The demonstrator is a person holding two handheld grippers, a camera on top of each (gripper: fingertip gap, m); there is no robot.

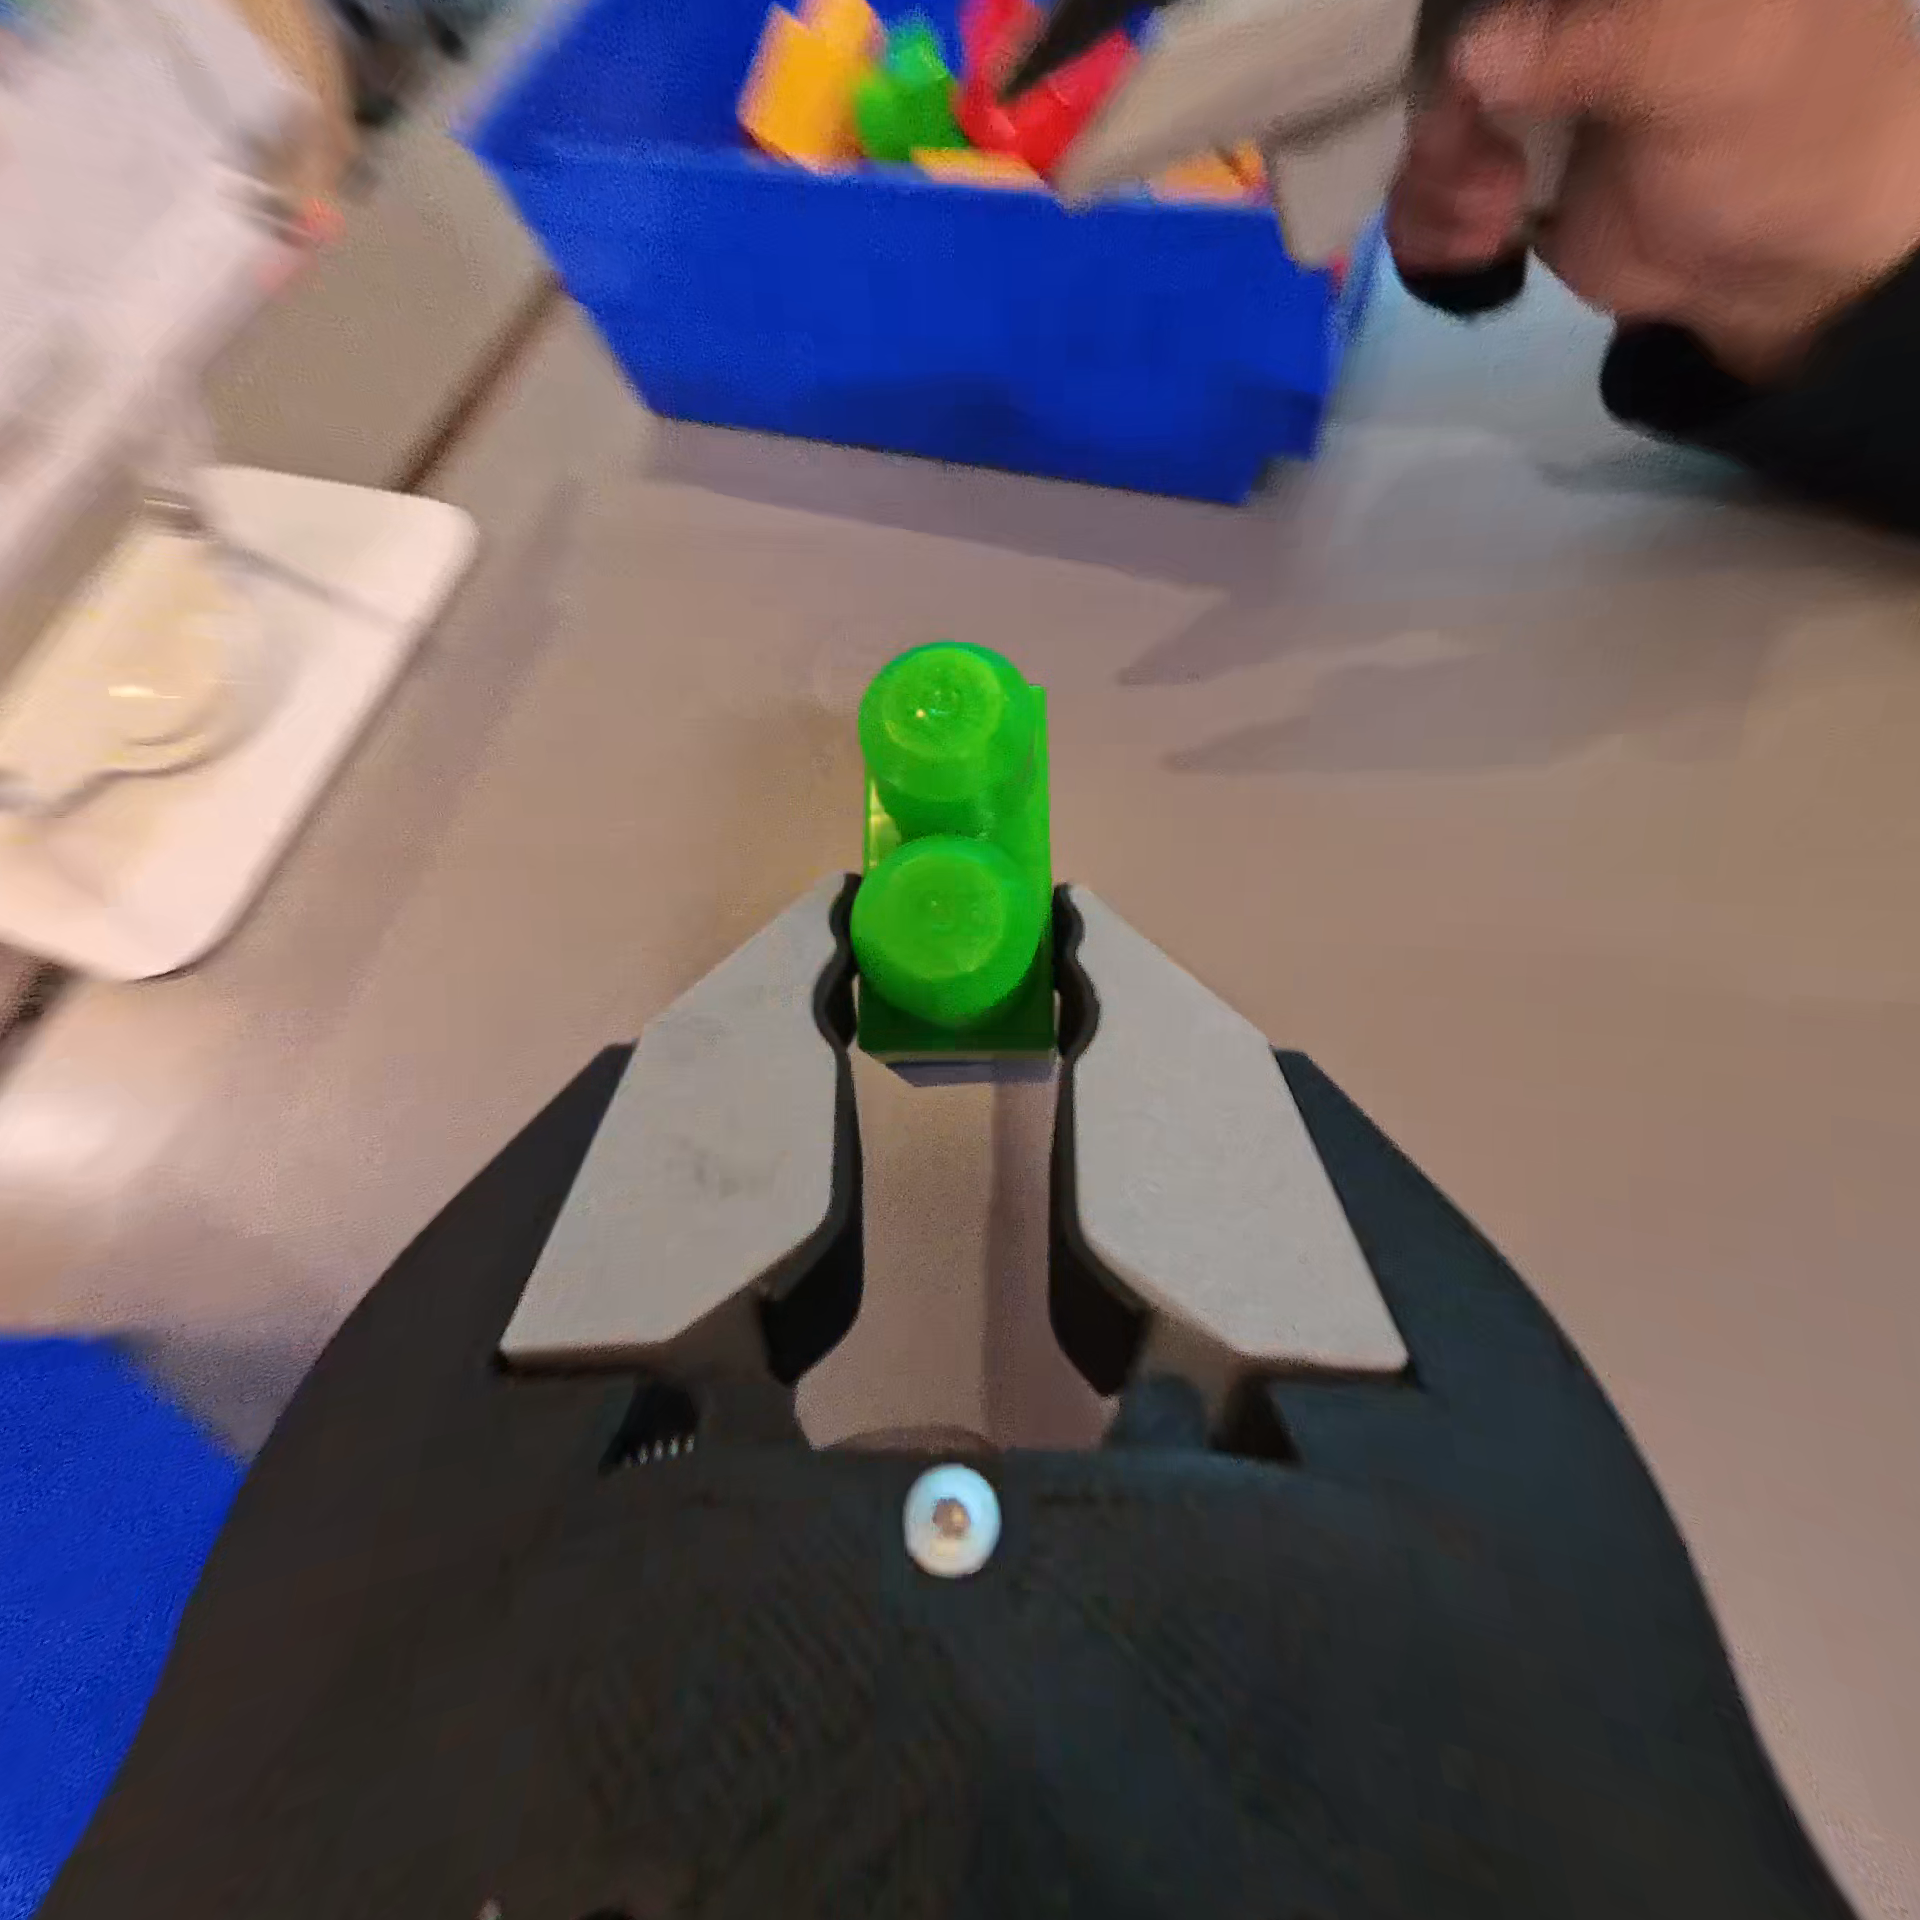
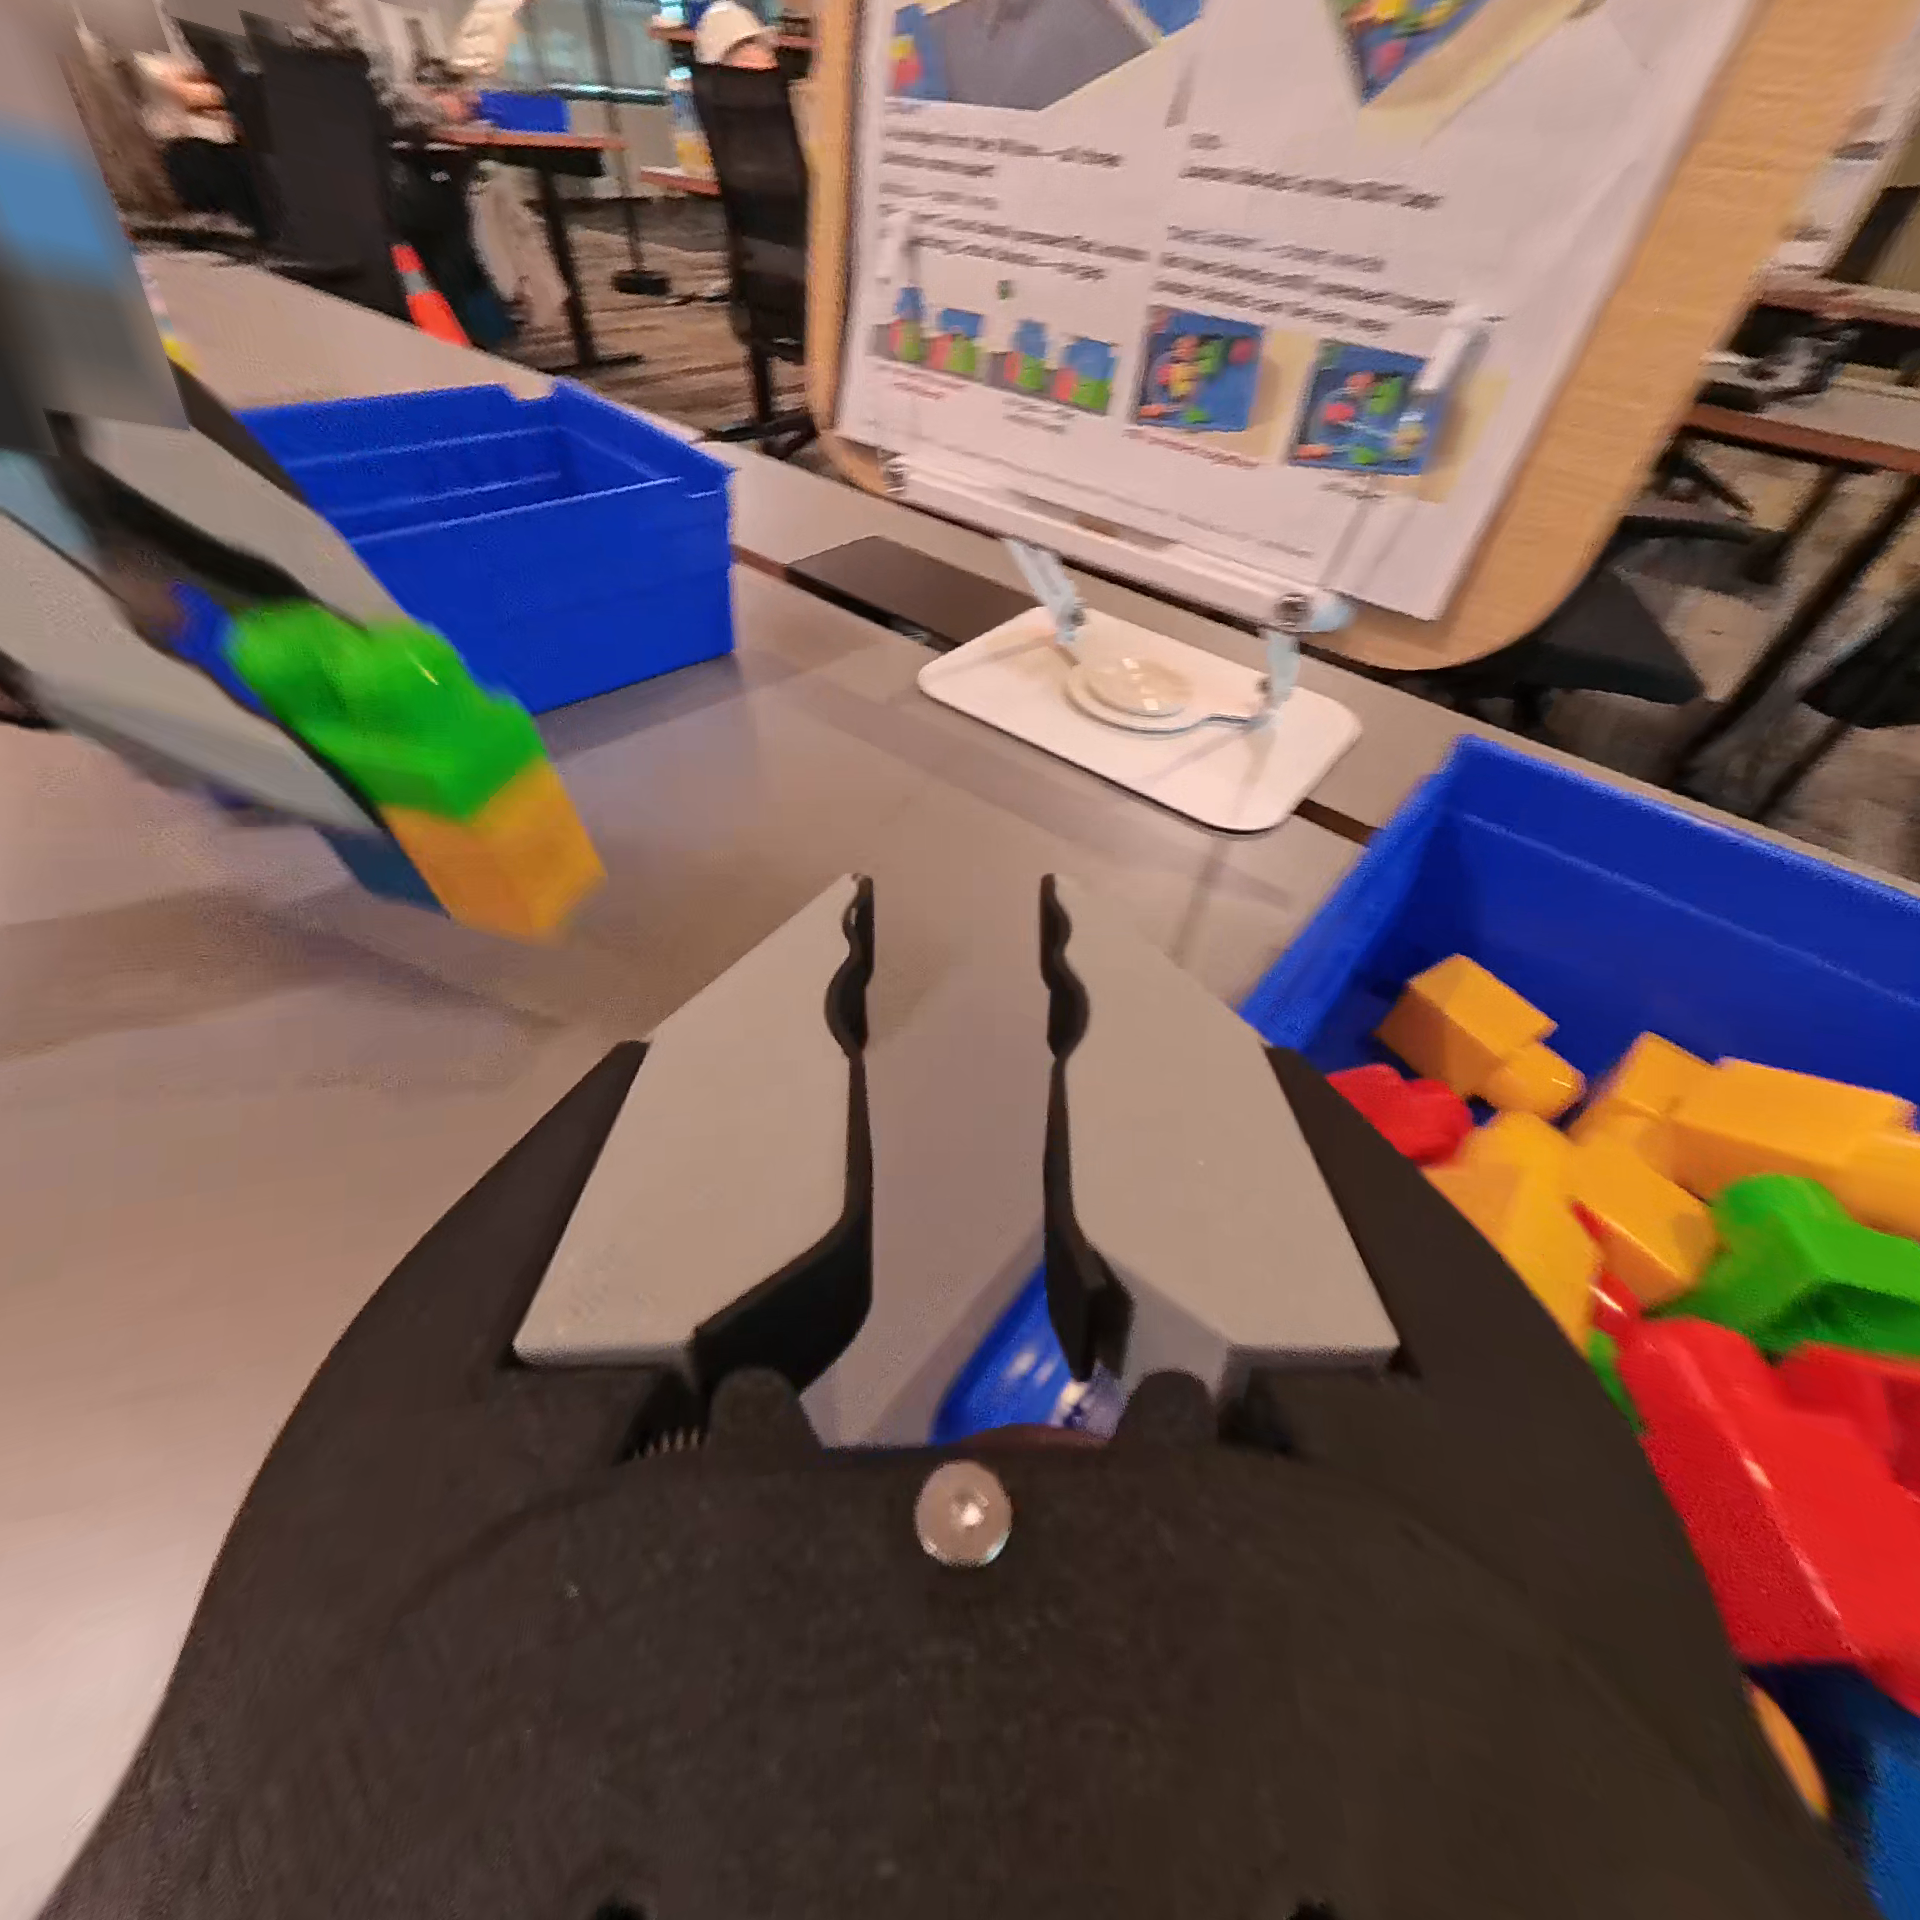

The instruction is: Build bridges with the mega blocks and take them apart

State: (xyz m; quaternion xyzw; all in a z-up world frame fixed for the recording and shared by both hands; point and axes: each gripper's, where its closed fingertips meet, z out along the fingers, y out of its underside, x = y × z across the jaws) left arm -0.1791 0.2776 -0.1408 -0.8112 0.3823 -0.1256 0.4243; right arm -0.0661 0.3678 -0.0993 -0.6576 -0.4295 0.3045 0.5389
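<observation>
My left gripper (image 1: 951, 956) is shut on a green two-stud block (image 1: 951, 831), with both pads pressed on its sides, and holds it above the grey table (image 1: 1351, 935). In the right wrist view the left gripper's fingers (image 2: 156, 707) hold that green block (image 2: 395, 707) as the top of a small stack, with a yellow block (image 2: 499, 862) and a blue block (image 2: 384, 868) under it. My right gripper (image 2: 951, 904) is open and empty over the table, beside the blue bin (image 2: 1662, 904) of loose red, yellow and green blocks.
The block bin also shows at the back in the left wrist view (image 1: 935, 312), with a person's hand (image 1: 1662, 208) beside it. An empty blue bin (image 2: 540, 540) stands at the back left. A white stand base (image 2: 1143, 707) carries an instruction sheet (image 2: 1143, 260). There is about 15 cm between the tips of the two grippers.
</observation>
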